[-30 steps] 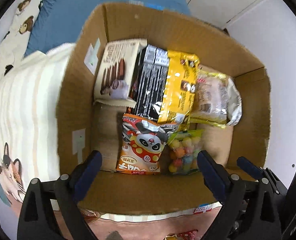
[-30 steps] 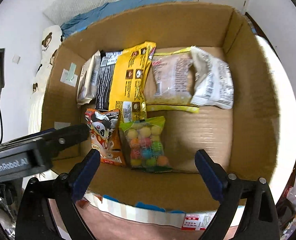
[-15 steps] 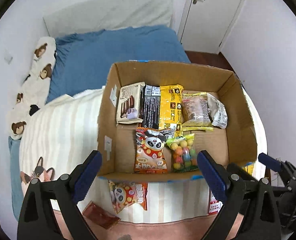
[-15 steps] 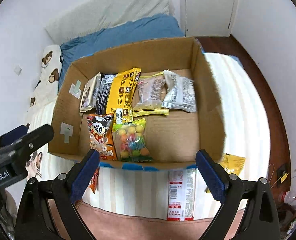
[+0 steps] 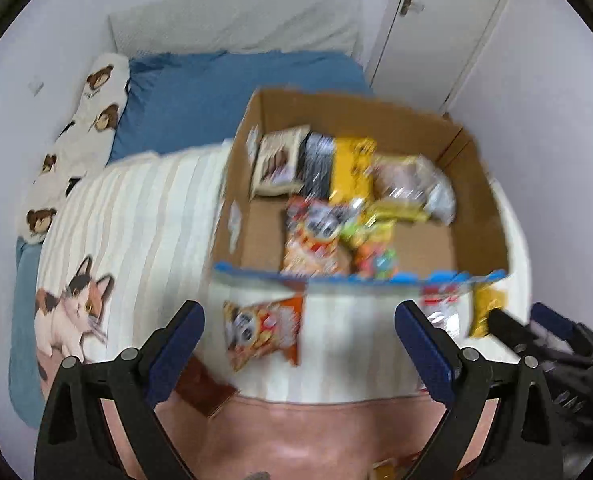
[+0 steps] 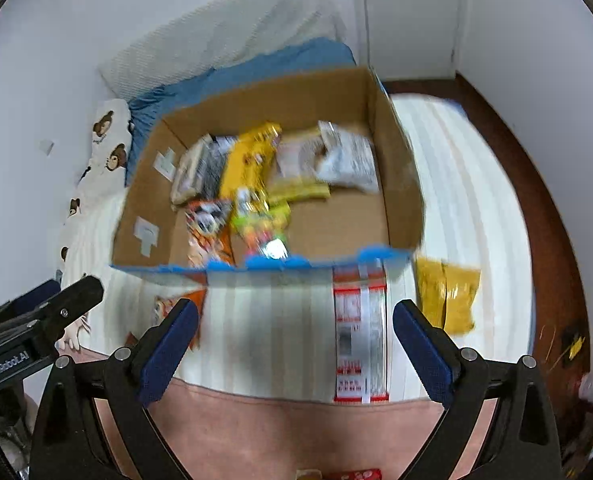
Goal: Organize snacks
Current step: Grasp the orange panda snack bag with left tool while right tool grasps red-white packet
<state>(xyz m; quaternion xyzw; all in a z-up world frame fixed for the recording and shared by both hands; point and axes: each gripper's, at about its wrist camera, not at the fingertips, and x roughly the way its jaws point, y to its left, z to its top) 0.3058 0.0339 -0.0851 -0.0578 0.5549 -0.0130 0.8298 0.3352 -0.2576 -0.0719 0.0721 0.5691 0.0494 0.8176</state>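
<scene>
Both the left gripper (image 5: 298, 334) and right gripper (image 6: 294, 330) hover spread apart and empty before the cardboard box (image 6: 400, 184), probably ready for the panda snack bag (image 5: 262, 330) lying outside it.

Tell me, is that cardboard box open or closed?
Open. The cardboard box has no lid or flaps over its top, so the snack packets inside are plainly visible.

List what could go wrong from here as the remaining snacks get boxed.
The panda snack bag lies against the cardboard box front wall, so the left gripper could bump the box. The yellow packet sits near the bed's edge and might be nudged off. The box's left half is crowded; new packs may pile unevenly.
</scene>
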